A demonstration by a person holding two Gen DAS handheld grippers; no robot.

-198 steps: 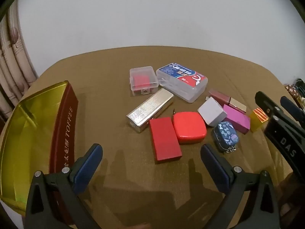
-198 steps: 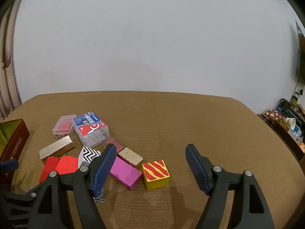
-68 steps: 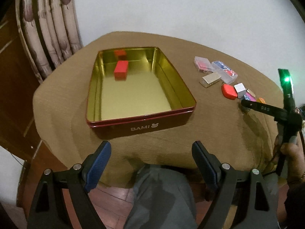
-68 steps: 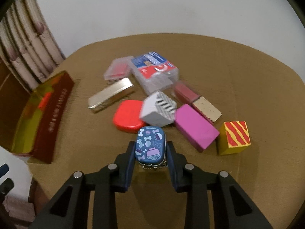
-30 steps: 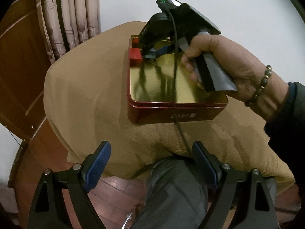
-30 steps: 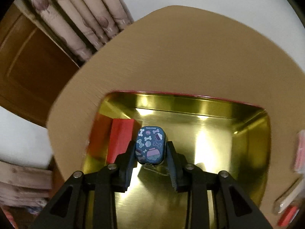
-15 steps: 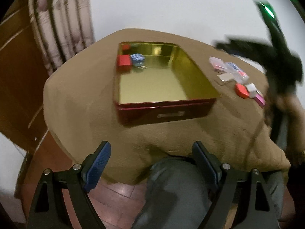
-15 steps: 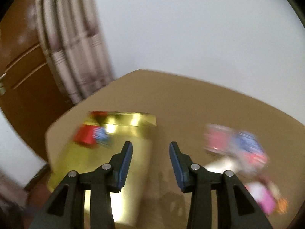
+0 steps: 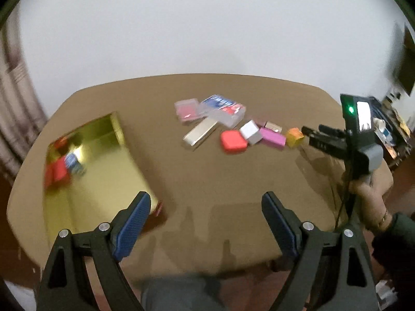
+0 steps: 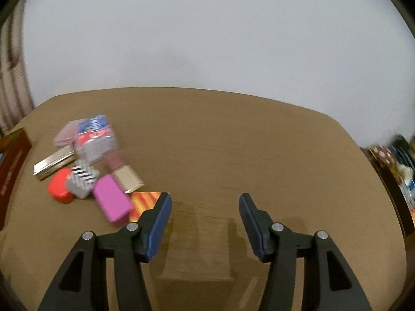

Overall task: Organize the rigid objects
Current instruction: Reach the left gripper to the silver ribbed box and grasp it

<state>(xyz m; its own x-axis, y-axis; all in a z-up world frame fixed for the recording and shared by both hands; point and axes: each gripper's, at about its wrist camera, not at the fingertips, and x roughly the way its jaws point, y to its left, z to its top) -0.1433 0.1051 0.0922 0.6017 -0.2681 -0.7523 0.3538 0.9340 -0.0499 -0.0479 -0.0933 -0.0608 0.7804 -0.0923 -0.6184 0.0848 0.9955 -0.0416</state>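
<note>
Here, in the left wrist view, the left gripper [image 9: 206, 204] fills the bottom of the frame with its blue-padded fingers spread wide apart and nothing between them, above the near edge of the brown table [image 9: 207, 176]. At the left of the frame lies the gold-lined tin [image 9: 103, 178], open on the table; a red block [image 9: 58, 172] and a small blue patterned case [image 9: 73, 162] sit side by side in its far left corner, both blurred. At the right edge a hand [image 9: 368, 194] holds the right gripper [image 9: 307, 134], seen side-on with its tip just beside the yellow striped cube [image 9: 294, 136]. Just above centre the loose pieces form a cluster: a red rounded case [image 9: 233, 141], a white cube [image 9: 251, 131], a pink block [image 9: 272, 138], a silver bar [image 9: 201, 135], and behind them a small clear box [image 9: 187, 109] and a larger clear box with a blue and red label [image 9: 223, 110].

In the right wrist view, the right gripper [image 10: 205, 208] occupies the bottom centre, its fingers parted and empty over bare tabletop. The yellow striped cube lies against the outer side of the left finger [image 10: 159, 220], partly hidden by it. Beyond it, toward the left of the frame, lie the pink block, a beige block [image 10: 128, 178], the white cube with a black zigzag face, the red rounded case, the silver bar and the two clear boxes. The dark red outer wall of the tin shows at the far left edge.
</note>
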